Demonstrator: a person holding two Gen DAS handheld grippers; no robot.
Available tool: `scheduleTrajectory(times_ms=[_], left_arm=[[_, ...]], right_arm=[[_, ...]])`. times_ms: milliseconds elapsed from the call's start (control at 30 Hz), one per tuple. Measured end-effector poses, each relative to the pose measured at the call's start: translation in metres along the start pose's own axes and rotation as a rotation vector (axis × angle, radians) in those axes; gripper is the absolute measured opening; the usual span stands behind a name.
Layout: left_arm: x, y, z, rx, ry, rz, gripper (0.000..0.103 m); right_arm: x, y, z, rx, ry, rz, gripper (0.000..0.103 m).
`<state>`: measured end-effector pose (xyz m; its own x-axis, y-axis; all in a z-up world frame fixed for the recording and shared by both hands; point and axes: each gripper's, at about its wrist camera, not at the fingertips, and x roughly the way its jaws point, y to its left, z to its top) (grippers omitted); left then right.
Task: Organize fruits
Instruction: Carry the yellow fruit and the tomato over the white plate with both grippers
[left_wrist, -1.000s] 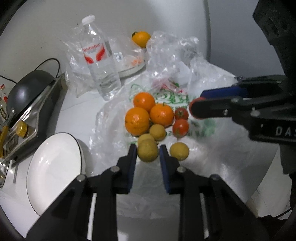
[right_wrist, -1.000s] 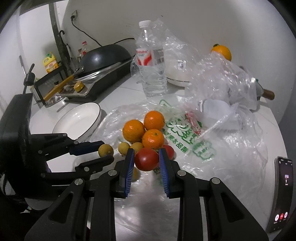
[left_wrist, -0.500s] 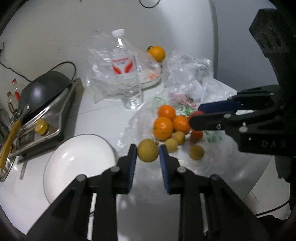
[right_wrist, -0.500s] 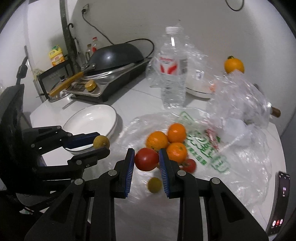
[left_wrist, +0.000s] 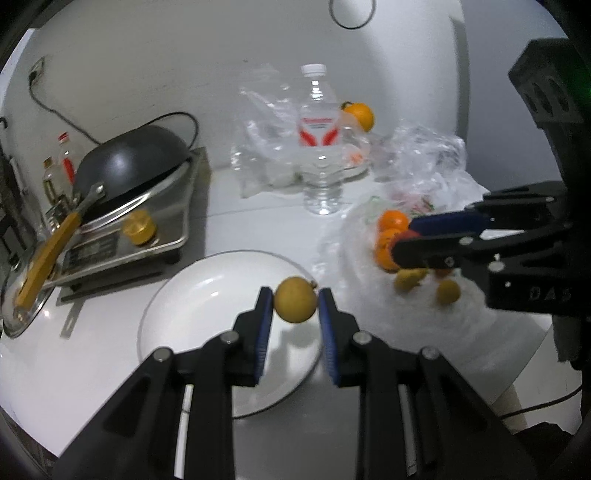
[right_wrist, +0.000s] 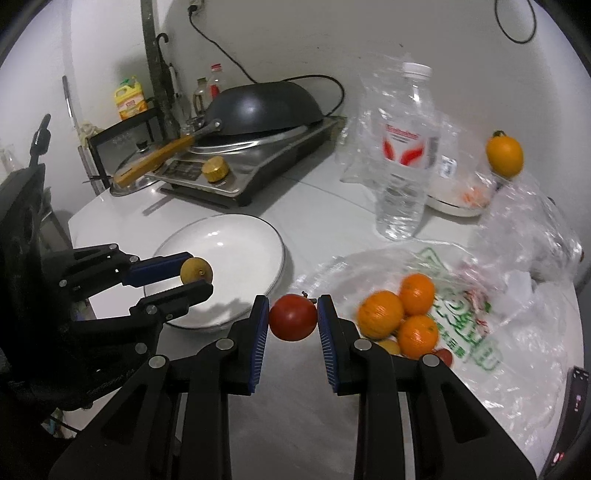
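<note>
Both loads now carried off the plastic bag (right_wrist: 461, 325) toward the white plate (left_wrist: 177, 317): left gripper (left_wrist: 295, 306) clamped on yellow-green fruit (left_wrist: 295, 305) above plate, right gripper (right_wrist: 293, 322) clamped on tomato (right_wrist: 293, 322) beside rim; release pending.

Left tool (left_wrist: 295, 304) clamps yellow fruit (left_wrist: 295, 300) over white plate (left_wrist: 192, 317); right tool (left_wrist: 402, 242) pinches red fruit (left_wrist: 405, 234) by oranges (left_wrist: 391, 236).

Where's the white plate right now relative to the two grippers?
The white plate sits front-left on the counter, between the cooker and the fruit bag, under the left gripper and its yellow fruit.
</note>
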<state>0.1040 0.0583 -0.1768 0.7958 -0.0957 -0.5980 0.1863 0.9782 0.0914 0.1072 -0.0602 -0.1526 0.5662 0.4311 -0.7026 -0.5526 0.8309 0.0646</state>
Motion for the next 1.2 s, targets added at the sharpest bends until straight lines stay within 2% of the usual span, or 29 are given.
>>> scheduleTrajectory(times_ms=[367,733,967,1200], left_arm=[[0.005,0.05,-0.019,-0.037,0.015,0.071,0.026],[0.028,0.084,-0.032,-0.046,0.042,0.104,0.026],[0.039,0.096,-0.032,-0.055,0.049,0.108,0.026],[0.051,0.098,-0.035,-0.06,0.081,0.087,0.026]], right_arm=[[0.037,0.033,0.019,-0.028,0.021,0.031,0.029],[0.078,0.058,0.034,-0.051,0.054,0.077,0.029],[0.098,0.068,0.046,-0.044,0.057,0.111,0.029],[0.13,0.076,0.057,-0.016,0.099,0.142,0.029]])
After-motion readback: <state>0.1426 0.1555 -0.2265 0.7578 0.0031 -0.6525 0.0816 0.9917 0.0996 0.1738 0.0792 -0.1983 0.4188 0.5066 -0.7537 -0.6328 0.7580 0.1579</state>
